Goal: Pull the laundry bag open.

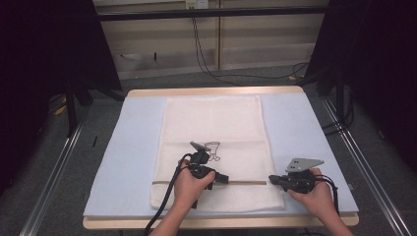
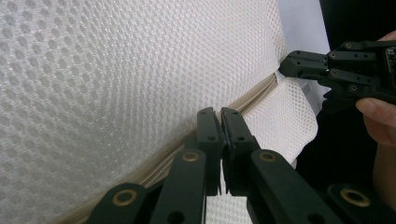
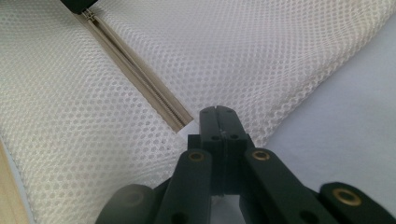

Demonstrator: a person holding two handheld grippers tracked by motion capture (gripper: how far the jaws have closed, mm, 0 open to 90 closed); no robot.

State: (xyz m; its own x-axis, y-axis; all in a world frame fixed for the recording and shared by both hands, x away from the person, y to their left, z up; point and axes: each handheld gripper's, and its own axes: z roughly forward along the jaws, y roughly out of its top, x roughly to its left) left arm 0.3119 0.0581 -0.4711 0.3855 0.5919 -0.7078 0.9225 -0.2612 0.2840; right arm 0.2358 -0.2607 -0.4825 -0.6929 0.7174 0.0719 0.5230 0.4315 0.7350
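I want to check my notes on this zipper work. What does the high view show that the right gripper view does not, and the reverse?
High view alone: the whole mesh bag lying flat on the blue mat, its black print, the left hand and the right hand.
Right gripper view alone: the mesh holes and the teeth of the zipper close up, with the zipper's end just beside the shut right tongs.
Shared: the bag, the zipper, the mat and the right tongs.

light: even, bright | surroundings dark | near jaws blurred
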